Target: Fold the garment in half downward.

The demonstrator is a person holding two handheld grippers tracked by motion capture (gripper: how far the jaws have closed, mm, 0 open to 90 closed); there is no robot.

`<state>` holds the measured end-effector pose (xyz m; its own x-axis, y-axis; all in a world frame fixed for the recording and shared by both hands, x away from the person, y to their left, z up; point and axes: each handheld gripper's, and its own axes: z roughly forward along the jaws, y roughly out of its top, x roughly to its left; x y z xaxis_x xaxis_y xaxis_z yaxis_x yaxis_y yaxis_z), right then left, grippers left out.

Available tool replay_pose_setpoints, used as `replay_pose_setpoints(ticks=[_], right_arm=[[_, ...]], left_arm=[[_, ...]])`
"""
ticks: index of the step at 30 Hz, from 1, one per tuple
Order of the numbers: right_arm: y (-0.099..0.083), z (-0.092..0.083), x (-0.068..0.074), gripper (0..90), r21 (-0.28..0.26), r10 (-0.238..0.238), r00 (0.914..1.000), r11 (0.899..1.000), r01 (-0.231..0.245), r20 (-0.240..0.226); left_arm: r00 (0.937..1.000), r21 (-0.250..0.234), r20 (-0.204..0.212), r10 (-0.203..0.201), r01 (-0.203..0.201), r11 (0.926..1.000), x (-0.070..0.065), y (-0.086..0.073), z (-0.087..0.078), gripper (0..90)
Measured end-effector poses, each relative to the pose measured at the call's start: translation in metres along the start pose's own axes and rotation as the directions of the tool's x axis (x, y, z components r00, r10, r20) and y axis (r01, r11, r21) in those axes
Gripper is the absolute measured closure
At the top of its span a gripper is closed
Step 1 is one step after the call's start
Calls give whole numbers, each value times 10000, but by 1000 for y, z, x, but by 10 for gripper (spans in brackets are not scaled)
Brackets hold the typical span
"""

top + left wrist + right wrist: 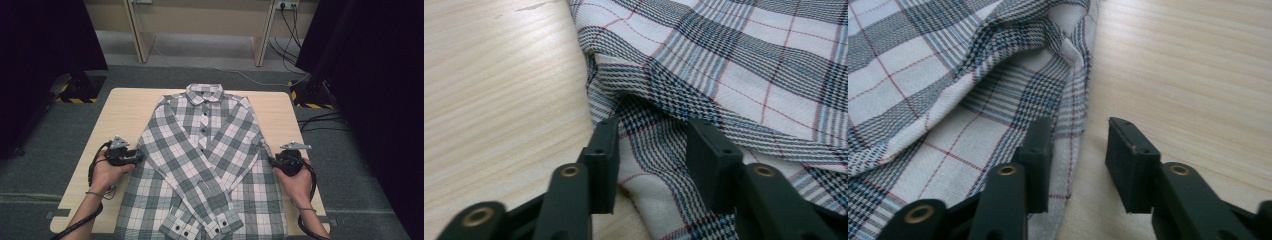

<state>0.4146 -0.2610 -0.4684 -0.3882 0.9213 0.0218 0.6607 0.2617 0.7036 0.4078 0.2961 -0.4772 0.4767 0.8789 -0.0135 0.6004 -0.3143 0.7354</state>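
Currently: bench [125, 112] bare around plaid shirt [202, 165], nothing blocking | left gripper [131, 157] at shirt's left side seam, right gripper [276, 161] at right seam, forearms entering from near edge | both jaws part-spread, straddling fabric edge, not pinching | shirt flat, buttoned, sleeves crossed, collar far, hem near.

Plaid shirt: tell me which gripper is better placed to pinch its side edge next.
Left, probably. The left gripper already has the plaid shirt cloth lying between its open jaws. The right gripper straddles the hem, with one jaw over cloth and the other over bare table, so it needs a small shift inward.
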Motion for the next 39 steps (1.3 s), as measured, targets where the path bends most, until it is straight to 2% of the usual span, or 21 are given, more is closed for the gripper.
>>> replay_pose_setpoints(ticks=[4,8,11,15,18,22,27,29,31,32,33,36,39], right_arm=[[1,0,3,825,100,76,9997,9999,-74,-219],[3,0,1,856,206,82,9996,9998,-77,-272],[2,-2,-2,865,214,102,9995,9997,-96,-301],[-1,-5,-4,873,266,134,9993,9996,-125,-341],[-4,-10,-3,879,365,182,9988,9992,-165,-452],[-9,-15,-3,879,365,27,9990,9993,-11,-448],[-11,-16,-2,879,343,-59,9992,9994,73,-393],[-10,-16,-1,879,418,-95,9994,9991,109,-343],[-10,-16,0,879,419,-139,9994,9990,152,-318],[-10,-16,-1,879,415,-134,9994,9990,147,-323],[-10,-15,-1,878,401,-133,9994,9991,146,-334],[-10,-15,-1,879,390,-141,9994,9991,154,-328],[-9,-15,-1,879,399,-129,9994,9991,142,-316]], left_arm=[[9994,-51,-317,171,-173,9998,0,-1,-1,724],[9987,-254,-506,55,-68,9997,-1,-5,-2,836],[9989,-296,-478,-31,16,9996,-2,-7,-4,857],[9987,-221,-498,89,-100,9997,-6,-12,-11,891],[9973,-246,-678,277,-295,9993,-13,-18,-16,892],[9970,-272,-705,334,-354,9990,-18,-26,-23,892],[9987,-400,-518,37,-58,9992,-16,-30,-26,892],[9989,-591,-467,-70,42,9982,-13,-29,-25,889],[9980,-812,-361,-520,490,9955,-9,-27,-22,799],[9964,-845,-358,-764,732,9937,-7,-26,-21,721],[9954,-801,-459,-837,798,9936,-4,-25,-19,653],[9955,-656,-429,-841,812,9945,2,-21,-12,520],[9965,-602,-407,-725,700,9957,4,-15,-8,500]])
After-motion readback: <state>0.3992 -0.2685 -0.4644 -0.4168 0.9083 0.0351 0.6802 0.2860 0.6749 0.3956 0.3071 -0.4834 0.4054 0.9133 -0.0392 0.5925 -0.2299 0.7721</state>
